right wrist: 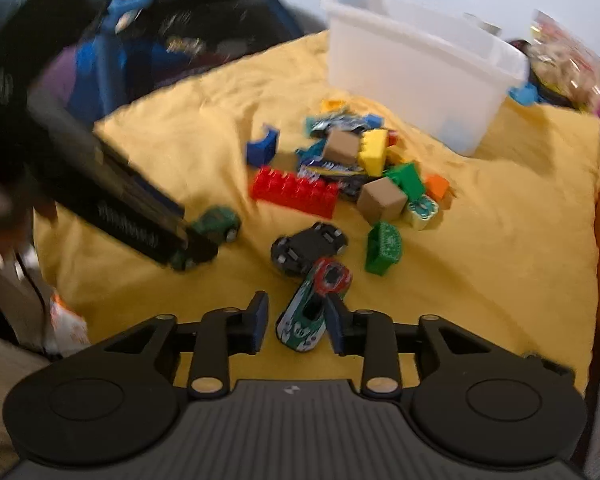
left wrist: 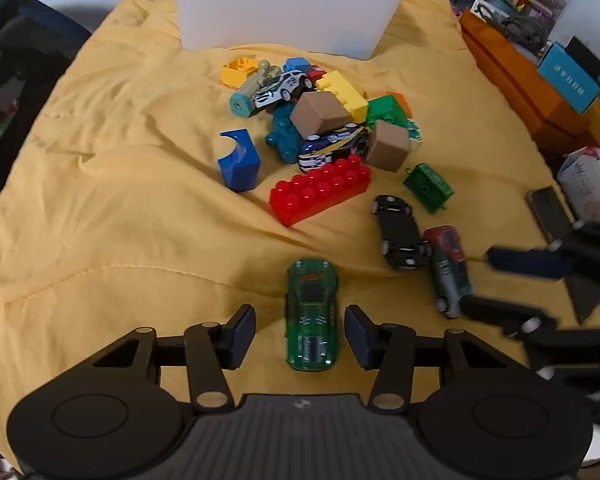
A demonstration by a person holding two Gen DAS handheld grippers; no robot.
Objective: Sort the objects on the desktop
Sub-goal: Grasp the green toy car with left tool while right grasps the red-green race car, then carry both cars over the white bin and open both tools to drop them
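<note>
Left fingers (left wrist: 300, 336) spread apart, green car (left wrist: 311, 314) lying lengthwise between them, clear gaps on both sides, pads off it. Right fingers (right wrist: 298, 322) parted around a red-and-green car (right wrist: 314, 306); right pad close against its side, left pad apart, contact unclear through blur. Black car (right wrist: 309, 249) upside down at 12 o'clock, just beyond. Green basket (right wrist: 384, 247) at 1 o'clock, near the black car. Red brick (left wrist: 320, 190) at 12 o'clock from the left fingers, fronting a heap of bricks, cubes and cars. Blue arch block (left wrist: 238, 160) at 11 o'clock. White bin (left wrist: 288, 4) farthest out, behind the heap. All resting on yellow cloth (left wrist: 112, 200).
</note>
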